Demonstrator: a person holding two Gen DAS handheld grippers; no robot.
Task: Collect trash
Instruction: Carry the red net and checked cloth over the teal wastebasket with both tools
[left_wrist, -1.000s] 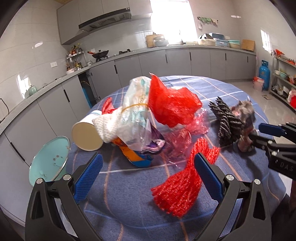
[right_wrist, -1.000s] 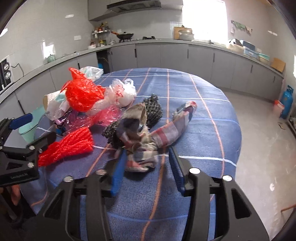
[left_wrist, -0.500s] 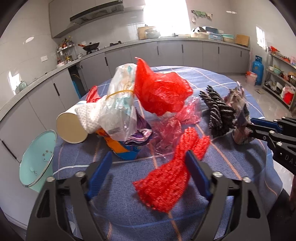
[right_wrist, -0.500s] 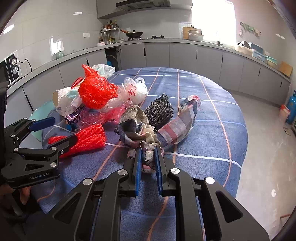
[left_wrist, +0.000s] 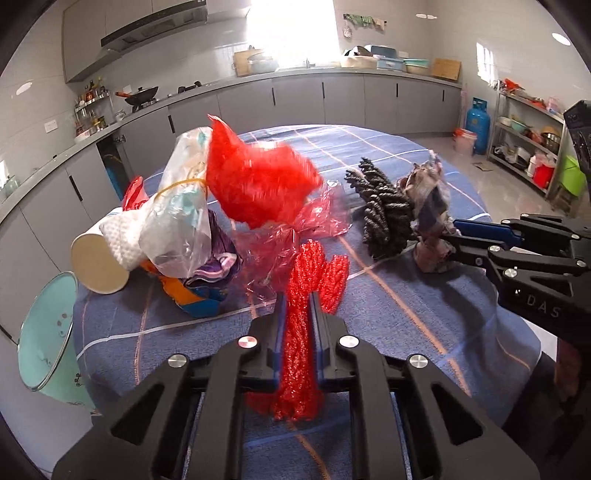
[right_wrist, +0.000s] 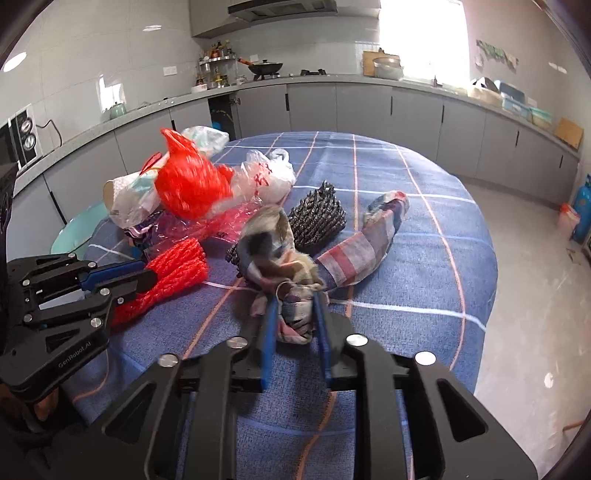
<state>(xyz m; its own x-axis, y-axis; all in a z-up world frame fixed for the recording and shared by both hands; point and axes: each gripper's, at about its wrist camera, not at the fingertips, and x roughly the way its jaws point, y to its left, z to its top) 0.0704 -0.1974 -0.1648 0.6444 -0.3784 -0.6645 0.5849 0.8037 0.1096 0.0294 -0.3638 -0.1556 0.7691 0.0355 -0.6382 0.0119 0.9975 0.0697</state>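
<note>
Trash pile (left_wrist: 229, 221) left; bare tablecloth (right_wrist: 424, 258) right.

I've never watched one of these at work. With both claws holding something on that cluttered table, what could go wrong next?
The left gripper pinches the red mesh netting beside the thin pink film; lifting may drag that along. The right gripper holds only one end of the plaid rag, so the long tail could sweep the dark scrubber off the table.
</note>
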